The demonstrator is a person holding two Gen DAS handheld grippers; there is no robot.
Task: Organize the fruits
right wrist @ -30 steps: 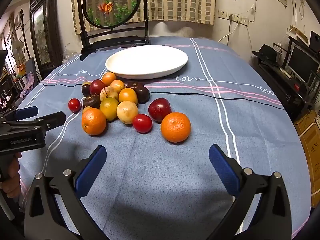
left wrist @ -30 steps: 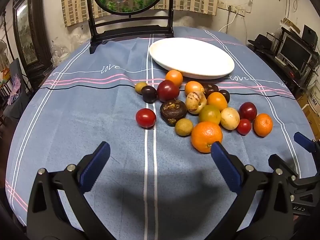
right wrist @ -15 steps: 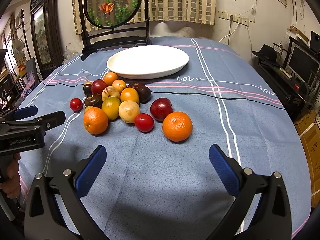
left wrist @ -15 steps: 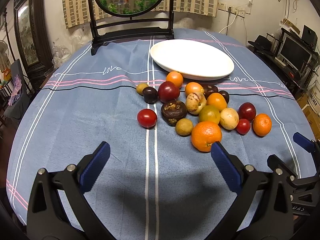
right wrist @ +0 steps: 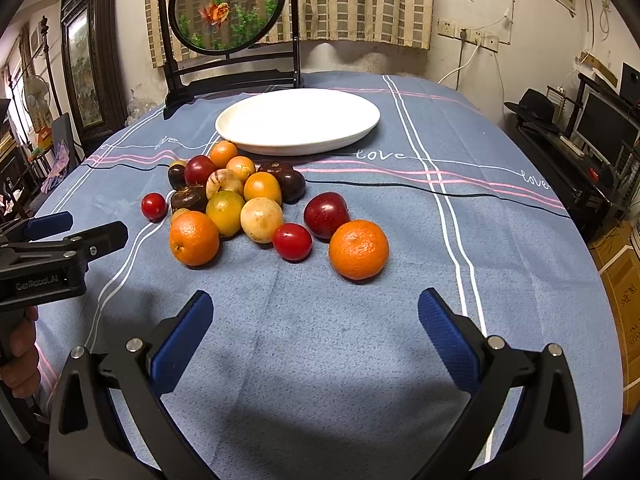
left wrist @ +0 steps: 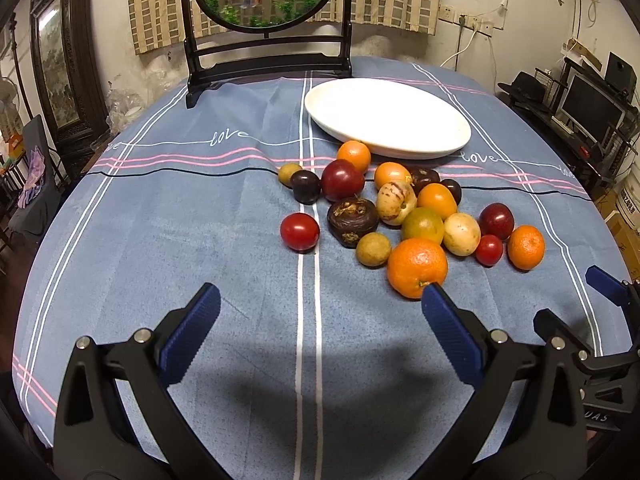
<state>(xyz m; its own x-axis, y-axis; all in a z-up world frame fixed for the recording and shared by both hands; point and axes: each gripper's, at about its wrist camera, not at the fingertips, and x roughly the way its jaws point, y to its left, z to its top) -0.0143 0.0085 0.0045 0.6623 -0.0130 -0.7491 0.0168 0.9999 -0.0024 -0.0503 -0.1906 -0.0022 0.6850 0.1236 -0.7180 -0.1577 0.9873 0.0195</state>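
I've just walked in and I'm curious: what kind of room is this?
Probably a lived-in home room: a table under a blue tablecloth with loose fruit, a goldfish screen by curtains, and a computer monitor on a side desk.

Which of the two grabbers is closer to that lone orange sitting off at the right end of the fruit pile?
The right one. The right gripper is open, with the orange just ahead between its fingers. The left gripper, also open, faces the pile's other end, with that orange far off to its right.
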